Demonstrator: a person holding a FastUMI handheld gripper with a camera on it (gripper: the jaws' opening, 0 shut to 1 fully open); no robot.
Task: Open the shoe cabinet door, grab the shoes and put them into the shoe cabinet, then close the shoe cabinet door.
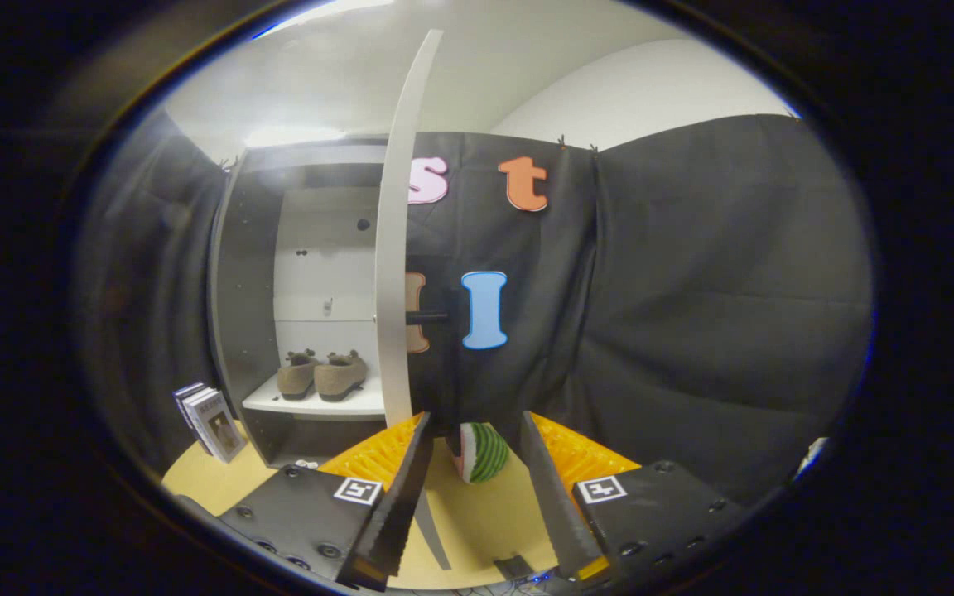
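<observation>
Inside shoe cabinet (249,273): shoes (324,374); tool (470,451) spread.

Gripper (472,447) held level above the table, pointed forward, its two black fingers (398,497) spread well apart, jaws wide with nothing pressed between them, orange finger mounts behind, black body plates with square markers at either side
</observation>
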